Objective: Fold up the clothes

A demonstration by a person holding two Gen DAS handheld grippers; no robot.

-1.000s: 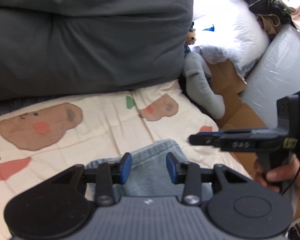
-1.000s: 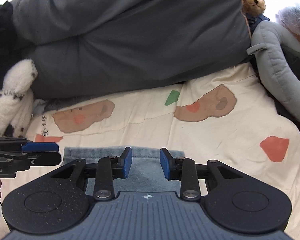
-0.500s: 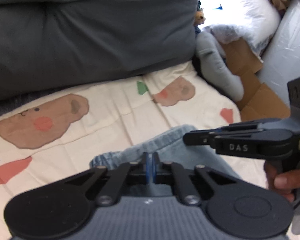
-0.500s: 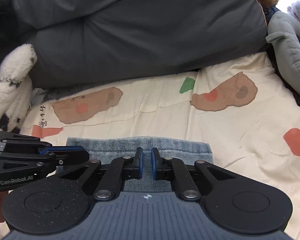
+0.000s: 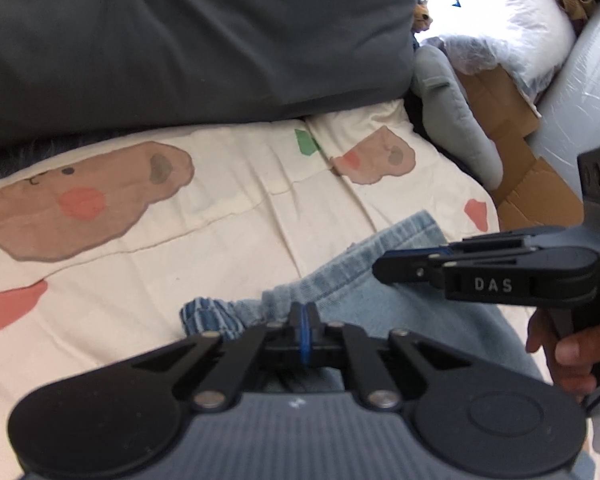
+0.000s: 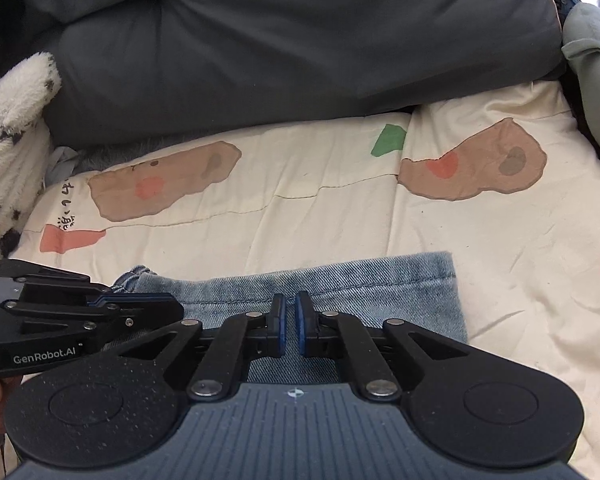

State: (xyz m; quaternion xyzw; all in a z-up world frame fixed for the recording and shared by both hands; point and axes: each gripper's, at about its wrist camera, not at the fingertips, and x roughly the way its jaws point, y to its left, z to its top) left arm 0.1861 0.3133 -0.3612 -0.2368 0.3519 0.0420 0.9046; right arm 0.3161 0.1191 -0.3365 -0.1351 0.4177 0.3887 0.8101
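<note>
left tool (image 5: 302,330) pinched jeans (image 6: 340,284) hem; right tool (image 6: 290,322) nearly closed on hem | likely lifting for a fold on bed (image 6: 340,208)

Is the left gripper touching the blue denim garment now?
Touching. In the left wrist view the left gripper has its jaws closed on the bunched edge of the denim garment, with no gap visible.

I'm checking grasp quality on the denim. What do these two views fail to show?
- Left wrist view: the left gripper body hides the denim garment edge behind its pads.
- Right wrist view: the right gripper shows a slim gap; pinched cloth unclear.
- Both: the garment's near part is covered, type unclear.
</note>
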